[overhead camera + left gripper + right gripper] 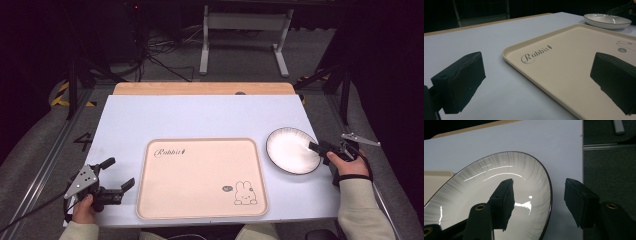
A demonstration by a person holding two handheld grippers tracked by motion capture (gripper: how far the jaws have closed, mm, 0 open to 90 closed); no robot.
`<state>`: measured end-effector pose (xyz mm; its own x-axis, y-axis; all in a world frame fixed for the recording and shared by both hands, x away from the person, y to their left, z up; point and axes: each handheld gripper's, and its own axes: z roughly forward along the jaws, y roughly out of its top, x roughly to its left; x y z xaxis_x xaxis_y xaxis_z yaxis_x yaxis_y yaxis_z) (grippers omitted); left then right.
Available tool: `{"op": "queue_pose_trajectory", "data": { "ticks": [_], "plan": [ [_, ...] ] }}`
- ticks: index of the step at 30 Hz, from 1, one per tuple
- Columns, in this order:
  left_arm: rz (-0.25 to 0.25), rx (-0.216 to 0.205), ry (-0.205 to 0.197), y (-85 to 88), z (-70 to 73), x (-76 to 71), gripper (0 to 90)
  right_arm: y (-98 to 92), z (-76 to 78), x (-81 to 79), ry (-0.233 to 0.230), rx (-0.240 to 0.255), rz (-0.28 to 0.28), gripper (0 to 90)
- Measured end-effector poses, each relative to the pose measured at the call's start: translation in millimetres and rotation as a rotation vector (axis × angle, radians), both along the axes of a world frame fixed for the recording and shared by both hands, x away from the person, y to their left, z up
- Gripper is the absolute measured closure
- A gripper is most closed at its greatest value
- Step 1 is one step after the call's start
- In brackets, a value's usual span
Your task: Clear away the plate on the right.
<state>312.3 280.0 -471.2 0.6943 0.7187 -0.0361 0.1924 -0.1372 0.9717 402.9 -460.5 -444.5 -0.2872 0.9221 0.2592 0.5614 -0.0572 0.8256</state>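
Right gripper (537, 203) jaws spread, straddling rim of white plate (290, 150) beside rabbit tray (200, 200). Left gripper (117, 175) jaws spread, empty. Risk: glossy rim pinched shallowly; plate slipped or tipped.

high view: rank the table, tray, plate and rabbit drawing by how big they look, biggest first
1. table
2. tray
3. plate
4. rabbit drawing, printed in the tray's near right corner

No ties: each looks clearly smaller than the one before.
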Motion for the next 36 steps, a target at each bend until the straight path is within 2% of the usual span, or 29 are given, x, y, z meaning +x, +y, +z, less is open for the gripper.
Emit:
{"op": "queue_pose_trajectory", "data": {
  "ticks": [1, 6, 12, 15, 24, 33, 36],
  "plan": [
    [0.0, 0.001, -0.001, 0.0, 0.0, 0.0, 0.2, -0.5, -2.2, 0.5, 0.032, 0.026, 0.006, 42.6],
    [0.001, -0.003, 0.003, -0.2, -0.1, -0.2, 0.2, -0.2, -5.4, 0.9, 0.072, 0.039, 0.0, 46.3],
    [-0.002, 0.001, 0.0, 0.0, 0.0, 0.0, 0.2, 0.6, -8.5, 1.1, 0.137, 0.079, -0.008, 51.4],
    [0.002, -0.005, -0.001, -0.6, -0.3, -0.1, 0.2, 0.8, -9.8, 1.6, 0.148, 0.088, -0.015, 52.2],
    [0.002, -0.001, 0.003, -0.5, 0.0, -0.1, 0.2, 1.1, -11.4, 1.5, 0.18, 0.164, -0.033, 59.5],
    [0.004, -0.001, 0.002, -1.0, -0.2, 0.1, 0.2, -1.8, -13.0, 2.2, 0.201, 0.175, -0.07, 75.3],
    [0.005, -0.001, 0.002, -1.1, -0.2, 0.1, 0.2, -3.3, -13.4, 3.1, 0.215, 0.209, -0.086, 77.2]
  ]
}}
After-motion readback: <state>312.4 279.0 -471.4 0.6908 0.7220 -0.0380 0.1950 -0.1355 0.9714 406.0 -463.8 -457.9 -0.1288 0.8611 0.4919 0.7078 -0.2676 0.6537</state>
